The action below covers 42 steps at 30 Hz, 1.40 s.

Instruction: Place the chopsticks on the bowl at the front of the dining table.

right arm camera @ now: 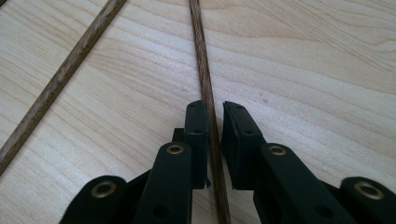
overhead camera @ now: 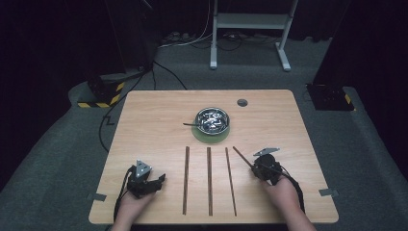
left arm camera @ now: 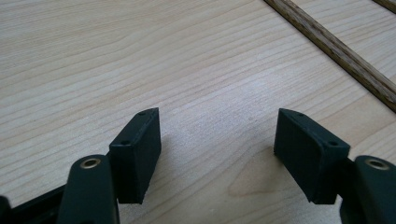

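Observation:
Four thin dark wooden sticks lie on the light wooden table (overhead camera: 144, 125). Three are parallel: left (overhead camera: 186, 180), middle (overhead camera: 209, 180) and right (overhead camera: 231, 180). The fourth stick (overhead camera: 242, 156) lies slanted at the right. My right gripper (overhead camera: 254, 167) is at its near end. In the right gripper view this stick (right arm camera: 201, 56) runs between the jaws of the right gripper (right arm camera: 214, 105); they stand narrow, with a sliver of table showing beside the right pad. My left gripper (overhead camera: 159, 182) rests low on the table at the left, open (left arm camera: 217, 116), nothing between its jaws.
A steel bowl (overhead camera: 212, 120) with shiny metal pieces sits on a green mat (overhead camera: 211, 138) at the table's middle back, a dark handle (overhead camera: 190, 124) sticking out to its left. A round hole (overhead camera: 242, 102) is near the far edge. A neighbouring stick (right arm camera: 60, 74) lies left of the right gripper.

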Each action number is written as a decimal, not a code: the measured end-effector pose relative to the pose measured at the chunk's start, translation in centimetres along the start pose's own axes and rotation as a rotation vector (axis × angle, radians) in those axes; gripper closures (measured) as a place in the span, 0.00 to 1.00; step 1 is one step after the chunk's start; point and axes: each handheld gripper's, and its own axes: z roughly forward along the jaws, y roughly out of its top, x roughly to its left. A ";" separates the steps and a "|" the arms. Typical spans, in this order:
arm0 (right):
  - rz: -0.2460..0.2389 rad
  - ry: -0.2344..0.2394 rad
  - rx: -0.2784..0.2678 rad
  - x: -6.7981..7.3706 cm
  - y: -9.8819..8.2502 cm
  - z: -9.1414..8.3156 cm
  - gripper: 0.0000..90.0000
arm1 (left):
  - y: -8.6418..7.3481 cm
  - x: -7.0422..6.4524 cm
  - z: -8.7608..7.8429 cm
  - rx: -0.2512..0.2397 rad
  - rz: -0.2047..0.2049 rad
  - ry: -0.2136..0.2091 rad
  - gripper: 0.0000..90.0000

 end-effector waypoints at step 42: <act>0.005 -0.016 -0.171 3.3 8.3 -2.5 0.93 | 0.0 0.0 0.0 0.000 0.004 -0.006 0.35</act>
